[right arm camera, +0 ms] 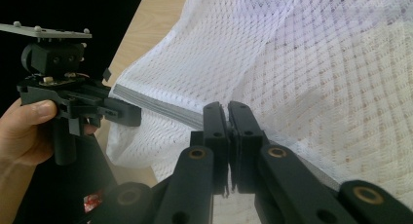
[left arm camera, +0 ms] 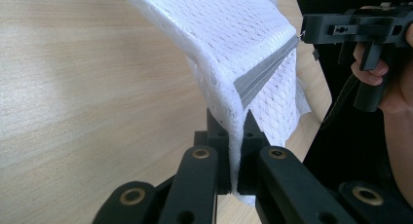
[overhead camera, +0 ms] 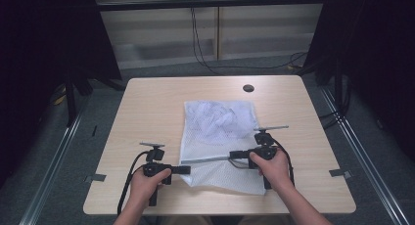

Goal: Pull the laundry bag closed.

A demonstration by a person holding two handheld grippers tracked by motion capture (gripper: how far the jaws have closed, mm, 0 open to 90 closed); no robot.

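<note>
I see a pale wooden tabletop (overhead camera: 147, 102) mid-frame, grey floor (overhead camera: 54, 151) around it, black curtains (overhead camera: 39, 39) at both sides, cables (overhead camera: 200, 49) at top centre.

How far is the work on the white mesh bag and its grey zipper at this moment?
Done: the mesh bag lies flat on the table, with crumpled fabric inside. In hand: the left gripper is shut on the bag's edge at one end of the grey zipper, and the right gripper is shut at the zipper farther along. Left: whether it must be zipped open or closed I cannot tell.

White mesh-cloth bag (overhead camera: 215, 137) (matt wood table (overhead camera: 147, 107))
</note>
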